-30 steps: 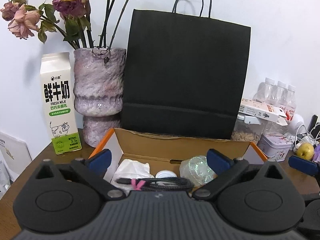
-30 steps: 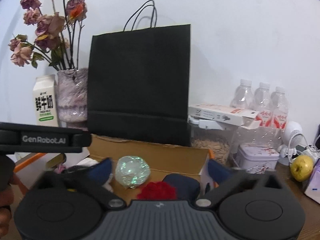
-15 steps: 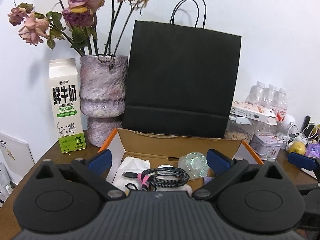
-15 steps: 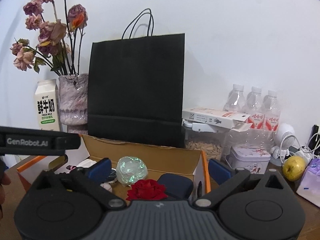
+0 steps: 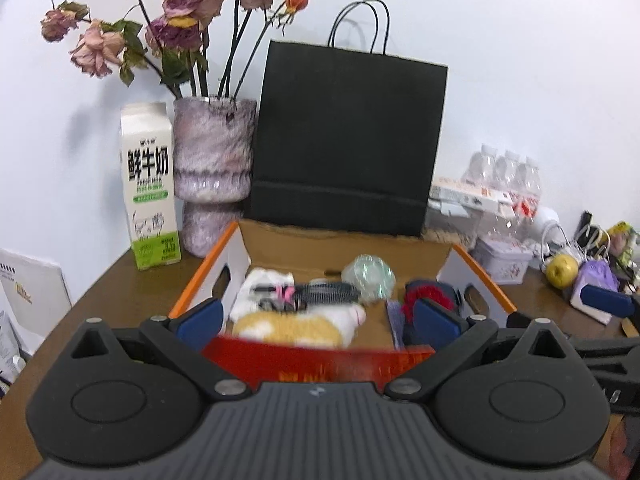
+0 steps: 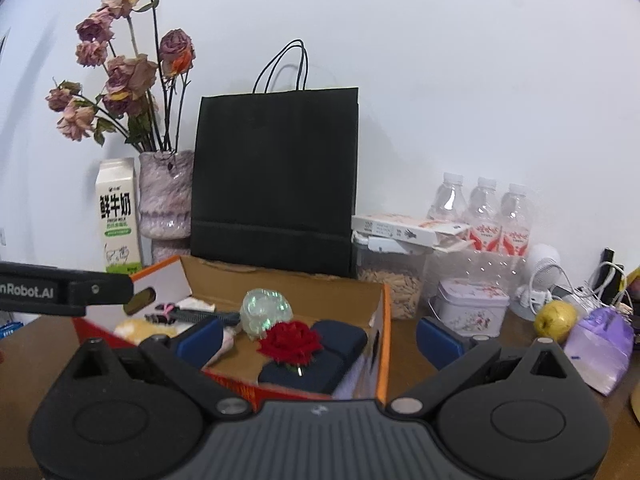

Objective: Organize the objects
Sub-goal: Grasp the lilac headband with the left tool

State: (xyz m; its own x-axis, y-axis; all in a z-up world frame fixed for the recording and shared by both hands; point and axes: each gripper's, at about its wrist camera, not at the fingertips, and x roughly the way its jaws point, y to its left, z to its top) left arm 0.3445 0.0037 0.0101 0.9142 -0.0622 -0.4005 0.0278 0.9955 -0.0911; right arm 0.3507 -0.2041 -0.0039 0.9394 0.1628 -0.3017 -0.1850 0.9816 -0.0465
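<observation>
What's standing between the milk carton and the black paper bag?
A mottled purple vase holding dried roses stands between the milk carton and the black bag. Both wrist views show it.

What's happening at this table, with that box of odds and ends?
A person is tidying small things into an open cardboard box using two hand-held grippers. The left hand-held gripper and the right hand-held gripper are both open and empty, poised at the box's near side. Inside lie a red rose on a dark blue case, an iridescent ball, a coiled cable and a plush toy.
</observation>
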